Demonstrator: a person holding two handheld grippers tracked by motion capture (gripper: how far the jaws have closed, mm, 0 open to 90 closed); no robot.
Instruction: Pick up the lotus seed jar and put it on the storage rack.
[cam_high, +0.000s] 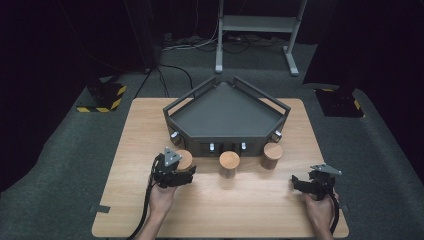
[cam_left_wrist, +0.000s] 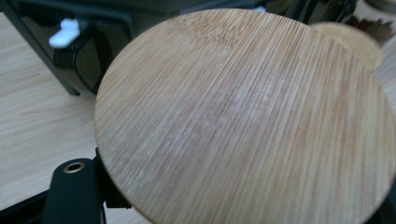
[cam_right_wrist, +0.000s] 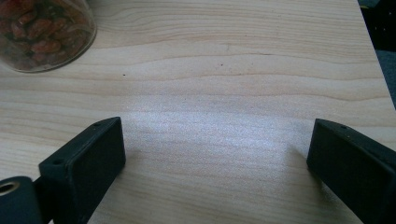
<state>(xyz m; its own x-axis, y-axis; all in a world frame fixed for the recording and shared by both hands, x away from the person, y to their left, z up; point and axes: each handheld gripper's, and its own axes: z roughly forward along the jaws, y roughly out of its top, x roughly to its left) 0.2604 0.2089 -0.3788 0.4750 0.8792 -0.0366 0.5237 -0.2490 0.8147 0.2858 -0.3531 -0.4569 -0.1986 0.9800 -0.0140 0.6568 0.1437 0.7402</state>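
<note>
Three jars with round bamboo lids stand in a row before a dark grey tray (cam_high: 225, 112). My left gripper (cam_high: 176, 174) is shut on the left jar (cam_high: 185, 159). In the left gripper view its bamboo lid (cam_left_wrist: 243, 116) looms close and tilted, and one black finger (cam_left_wrist: 74, 191) shows beside it at the lower left. The middle jar (cam_high: 229, 162) and the right jar (cam_high: 273, 153) stand free. My right gripper (cam_high: 302, 184) rests low over bare wood at the table's right front, its jaws open (cam_right_wrist: 215, 144) with nothing between them.
The tray has raised rails and small white knobs (cam_left_wrist: 65, 32) on its front wall. A glass jar of reddish-brown pieces (cam_right_wrist: 42, 32) sits at the upper left of the right gripper view. The table's right edge (cam_right_wrist: 373, 60) is close to the right gripper.
</note>
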